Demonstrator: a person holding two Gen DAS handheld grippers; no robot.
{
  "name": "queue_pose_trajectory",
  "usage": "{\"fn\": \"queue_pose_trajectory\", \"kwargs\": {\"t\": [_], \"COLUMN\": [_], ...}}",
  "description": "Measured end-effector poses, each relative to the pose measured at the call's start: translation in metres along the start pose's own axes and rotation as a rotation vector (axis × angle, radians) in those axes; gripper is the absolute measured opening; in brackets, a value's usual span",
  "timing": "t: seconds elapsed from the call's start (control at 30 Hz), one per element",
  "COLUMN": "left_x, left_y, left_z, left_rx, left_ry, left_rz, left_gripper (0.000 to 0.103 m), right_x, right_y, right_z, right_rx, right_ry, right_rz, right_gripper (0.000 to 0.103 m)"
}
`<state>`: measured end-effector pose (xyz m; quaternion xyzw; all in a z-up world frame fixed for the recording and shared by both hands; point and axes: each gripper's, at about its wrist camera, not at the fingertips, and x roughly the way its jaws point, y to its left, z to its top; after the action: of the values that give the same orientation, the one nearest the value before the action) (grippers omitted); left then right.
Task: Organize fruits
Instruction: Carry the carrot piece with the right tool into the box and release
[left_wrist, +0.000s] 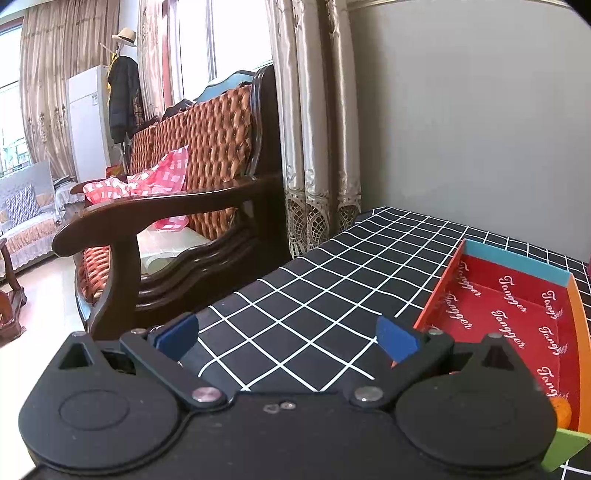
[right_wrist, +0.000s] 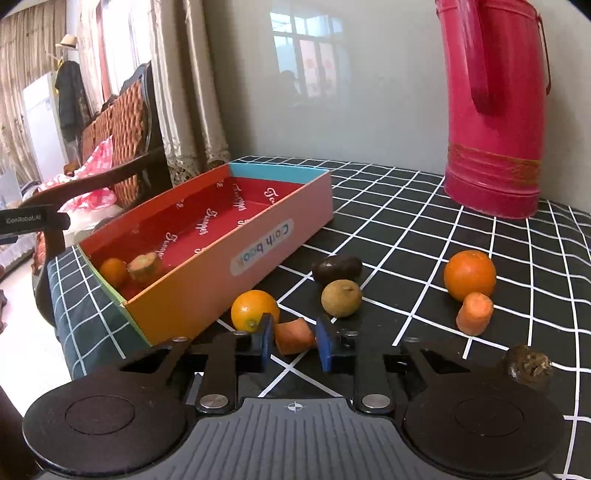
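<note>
Outside the box (right_wrist: 221, 273) lie two oranges (right_wrist: 255, 310), two carrot pieces, three brownish fruits; inside, one orange, one cut piece. Right gripper (right_wrist: 294, 341) clamps a carrot piece (right_wrist: 294, 336); left gripper (left_wrist: 288, 336) gapes empty beside the box.

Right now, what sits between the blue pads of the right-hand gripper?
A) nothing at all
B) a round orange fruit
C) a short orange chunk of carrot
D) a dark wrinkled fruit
C: in the right wrist view the right gripper has its blue pads closed on a short orange chunk of carrot, while the round orange fruit lies just beyond it on the checked tablecloth.
</note>
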<state>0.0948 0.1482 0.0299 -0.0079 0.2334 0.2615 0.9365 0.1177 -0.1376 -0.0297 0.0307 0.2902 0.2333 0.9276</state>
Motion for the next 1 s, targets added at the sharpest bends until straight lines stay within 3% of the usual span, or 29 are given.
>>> {"fn": "queue_pose_trajectory", "kwargs": {"t": [0.53,0.67,0.77,0.87,1.0], "left_x": [-0.003,-0.003,-0.004,-0.004,0.0], "left_y": [-0.007,-0.004,-0.003,-0.002,0.0], "left_z": [-0.002,-0.001,0.0,-0.001,-0.001], "left_rx": [0.016,-0.001,-0.005,0.004,-0.001], "left_ry": [-0.007,0.0,-0.006,-0.006,0.01], "left_rz": [-0.002,-0.007,-0.004,0.002,0.011], "left_gripper": [0.097,0.097,0.097,0.097,0.097], "right_x": [0.002,-0.014,-0.033,-0.04,-0.024], "right_y": [0.017,0.016,0.014,0.032,0.069], "right_z": [-0.01,-0.009,0.003,0.015,0.02], "right_rx": [-0.141,-0.098,0.001,0.01,-0.054], "right_ry": [0.038,-0.036,-0.135,-0.211,-0.199], "right_rz": [-0.07,-0.11,-0.044,0.046,0.118], "right_gripper": [0.022,0.022,0.022,0.022,0.023]}}
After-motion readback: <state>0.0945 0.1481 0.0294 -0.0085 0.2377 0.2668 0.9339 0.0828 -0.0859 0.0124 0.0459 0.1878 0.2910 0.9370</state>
